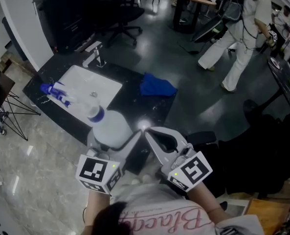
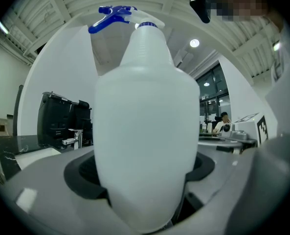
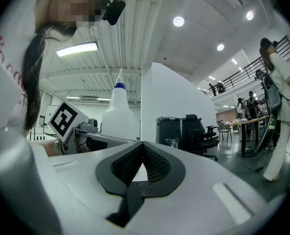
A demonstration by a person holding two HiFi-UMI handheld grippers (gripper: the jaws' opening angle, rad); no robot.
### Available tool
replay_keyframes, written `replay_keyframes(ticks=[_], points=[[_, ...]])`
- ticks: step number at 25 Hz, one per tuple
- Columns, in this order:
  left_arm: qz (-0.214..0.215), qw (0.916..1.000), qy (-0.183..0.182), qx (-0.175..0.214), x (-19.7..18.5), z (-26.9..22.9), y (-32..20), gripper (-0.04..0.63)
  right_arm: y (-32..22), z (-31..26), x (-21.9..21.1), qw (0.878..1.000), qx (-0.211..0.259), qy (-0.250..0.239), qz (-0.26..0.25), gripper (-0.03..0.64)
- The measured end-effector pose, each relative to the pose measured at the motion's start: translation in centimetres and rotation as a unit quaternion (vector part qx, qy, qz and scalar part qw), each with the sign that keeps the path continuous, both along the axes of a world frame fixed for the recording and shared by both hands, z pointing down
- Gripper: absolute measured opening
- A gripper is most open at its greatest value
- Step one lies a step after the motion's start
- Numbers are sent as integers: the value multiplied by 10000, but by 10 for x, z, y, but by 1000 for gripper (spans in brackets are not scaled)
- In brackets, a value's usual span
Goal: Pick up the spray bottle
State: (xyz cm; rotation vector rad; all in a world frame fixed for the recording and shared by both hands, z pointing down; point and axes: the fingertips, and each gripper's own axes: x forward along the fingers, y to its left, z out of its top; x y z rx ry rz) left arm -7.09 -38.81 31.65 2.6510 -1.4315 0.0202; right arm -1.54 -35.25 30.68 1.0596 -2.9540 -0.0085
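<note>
At the lower left of the head view the left gripper (image 1: 113,140) has its fingers (image 2: 83,173) set wide, clamped on the broad lower body of the white spray bottle (image 1: 110,127). The left gripper view shows the bottle (image 2: 147,131) upright and filling the middle of the frame. A dark pad presses on each flank, and the bottle's narrow neck and blue trigger (image 2: 113,16) rise well above them toward the upper left. The bottle is lifted clear of the table.

Just to its right in the head view, the right gripper (image 1: 145,130) has its fingers (image 3: 157,168) brought together at the tips, with nothing between them. From the right gripper view the bottle (image 3: 118,114) stands at the left of centre, apart from those fingers.

Beyond the grippers lies the dark table (image 1: 135,80). It carries a white sink (image 1: 93,84) with a tap (image 1: 96,55) at its far edge, and a crumpled blue cloth (image 1: 157,85) to the right. Farther off, at the upper right, a person in white (image 1: 237,38) stands on the grey floor, and a black office chair (image 1: 120,13) stands at top centre
</note>
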Motion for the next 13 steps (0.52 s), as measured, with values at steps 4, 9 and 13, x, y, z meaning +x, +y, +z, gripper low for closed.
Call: replay_keyframes(ticks=[4, 9, 13], points=[[-11, 10000, 32, 14, -4, 2, 3, 422, 4, 1, -3, 10000, 41, 49, 5, 0], [3, 10000, 65, -30, -6, 6, 6, 422, 11, 7, -6, 10000, -7, 78, -8, 0], [32, 10000, 50, -13, -5, 8, 8, 422, 14, 10, -7, 10000, -9, 98, -13, 0]])
